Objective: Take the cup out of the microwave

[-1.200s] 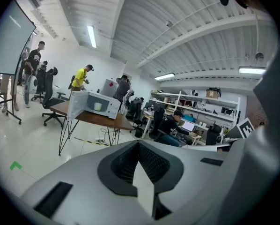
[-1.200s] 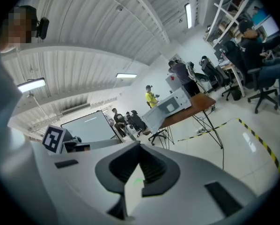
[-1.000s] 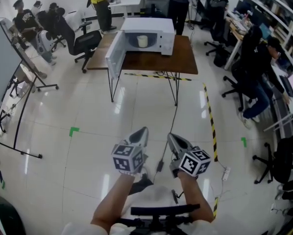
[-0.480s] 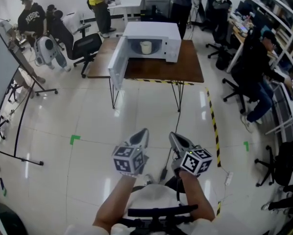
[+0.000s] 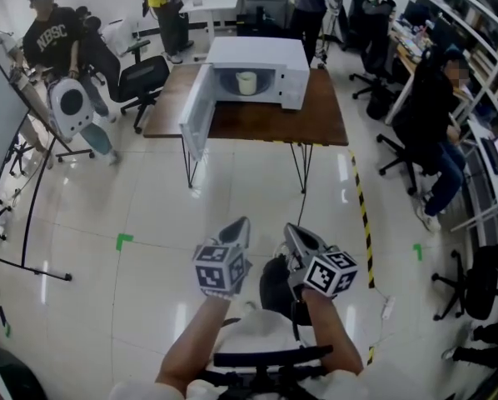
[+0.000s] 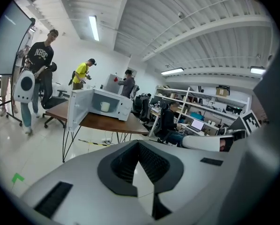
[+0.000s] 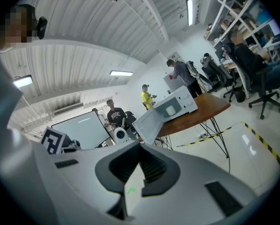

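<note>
A white microwave (image 5: 261, 67) stands on a brown table (image 5: 316, 122) at the far side of the room, its door (image 5: 194, 113) swung open to the left. Inside it sits a pale cup (image 5: 246, 82), also visible in the left gripper view as the cup (image 6: 105, 106) and, small, in the right gripper view as the cup (image 7: 170, 110). My left gripper (image 5: 239, 228) and right gripper (image 5: 294, 237) are held side by side low in the head view, well short of the table. Both point toward the microwave. Each has its jaws together with nothing between them.
Yellow-black tape (image 5: 361, 215) runs along the floor right of the table, and a cable (image 5: 300, 192) trails from under it. A whiteboard stand (image 5: 16, 198) is at the left, with a person (image 5: 62, 44) near it. Seated people and office chairs (image 5: 436, 132) line the right.
The table and microwave have drawn nearer in the head view as I walk toward them. Both grippers keep their side-by-side pose. The person at the left has shifted.
</note>
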`<state>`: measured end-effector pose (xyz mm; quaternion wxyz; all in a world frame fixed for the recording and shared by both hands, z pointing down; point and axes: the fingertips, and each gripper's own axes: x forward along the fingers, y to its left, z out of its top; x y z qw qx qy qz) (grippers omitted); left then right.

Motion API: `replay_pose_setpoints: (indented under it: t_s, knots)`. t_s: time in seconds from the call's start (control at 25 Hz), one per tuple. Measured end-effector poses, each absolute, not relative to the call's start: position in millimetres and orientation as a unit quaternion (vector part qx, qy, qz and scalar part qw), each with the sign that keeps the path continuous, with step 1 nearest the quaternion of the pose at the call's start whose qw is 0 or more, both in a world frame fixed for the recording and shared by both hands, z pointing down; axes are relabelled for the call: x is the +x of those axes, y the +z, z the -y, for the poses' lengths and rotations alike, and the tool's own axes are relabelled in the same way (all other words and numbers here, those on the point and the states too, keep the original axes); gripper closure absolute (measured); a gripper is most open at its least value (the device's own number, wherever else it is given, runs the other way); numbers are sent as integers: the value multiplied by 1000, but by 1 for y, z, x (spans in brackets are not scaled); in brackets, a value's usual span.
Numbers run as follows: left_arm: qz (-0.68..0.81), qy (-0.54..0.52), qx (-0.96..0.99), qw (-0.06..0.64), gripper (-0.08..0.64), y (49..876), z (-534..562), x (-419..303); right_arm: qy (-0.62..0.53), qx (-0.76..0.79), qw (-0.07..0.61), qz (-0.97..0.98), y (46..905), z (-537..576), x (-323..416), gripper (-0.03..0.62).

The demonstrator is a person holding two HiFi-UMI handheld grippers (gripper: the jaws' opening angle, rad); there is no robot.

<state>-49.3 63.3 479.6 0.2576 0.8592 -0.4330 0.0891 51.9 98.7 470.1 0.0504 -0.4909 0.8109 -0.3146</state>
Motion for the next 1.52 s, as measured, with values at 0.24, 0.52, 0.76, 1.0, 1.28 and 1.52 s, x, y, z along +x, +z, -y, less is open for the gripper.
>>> replay_pose_setpoints:
  t_s: [0.24,0.52,0.76,1.0,1.28,1.52]
  knots:
    - [428,95,861,258,563,486,-24,-38,-312,-483,66,-816,472,-56,56,578]
    - [437,104,858,250,563,488,37,-33,-312,-482,56,-817,478,11,62,583]
    - [446,99,853,254,563,487,99,-24,-309,-469,49,-826,473,82,67,583]
    - [453,93,849,254,563,484,162,-6,-303,-458,38,-835,468,148,81,583]
    - [462,94,845,253,563,488,221,16,-307,-453,35,-836,476,207,104,583]
    - [473,104,838,251,563,497,248,23,-320,-444,30,-836,489,230,109,581]
